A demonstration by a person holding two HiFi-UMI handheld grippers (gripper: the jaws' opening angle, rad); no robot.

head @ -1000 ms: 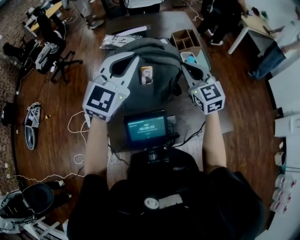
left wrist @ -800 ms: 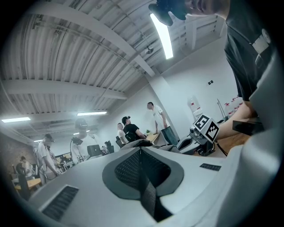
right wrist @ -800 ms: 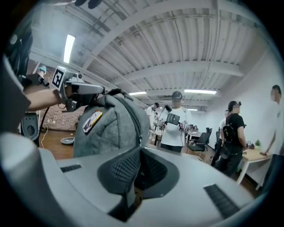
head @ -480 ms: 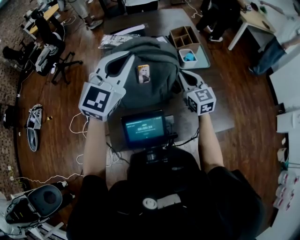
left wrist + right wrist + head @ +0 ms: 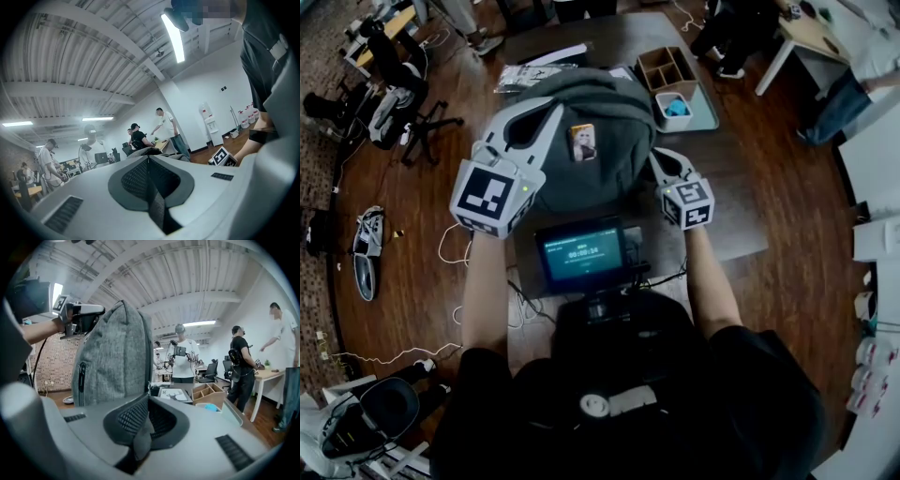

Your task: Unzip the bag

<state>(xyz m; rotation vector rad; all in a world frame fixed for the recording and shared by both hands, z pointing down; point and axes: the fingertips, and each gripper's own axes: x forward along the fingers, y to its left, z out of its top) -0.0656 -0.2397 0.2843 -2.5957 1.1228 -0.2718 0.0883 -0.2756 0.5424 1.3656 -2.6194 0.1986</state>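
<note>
Dark wooden tabletop [image 5: 741,197] is supporting the upright grey fabric backpack [image 5: 614,178]. Left gripper [image 5: 149,158] is sitting level at the backpack's top with its fingers fully together; whether any fabric is lying between them cannot be made out. Right gripper [image 5: 147,398] is sitting lower on the side, fingers narrow, pinching the dark zip [image 5: 146,371] that is running straight up from their tips.

The dark table [image 5: 741,225] carries a grey backpack [image 5: 609,122] mid-table, a wooden box [image 5: 667,67] and pale tray [image 5: 701,111] far right, and a packet [image 5: 525,78] far left.
</note>
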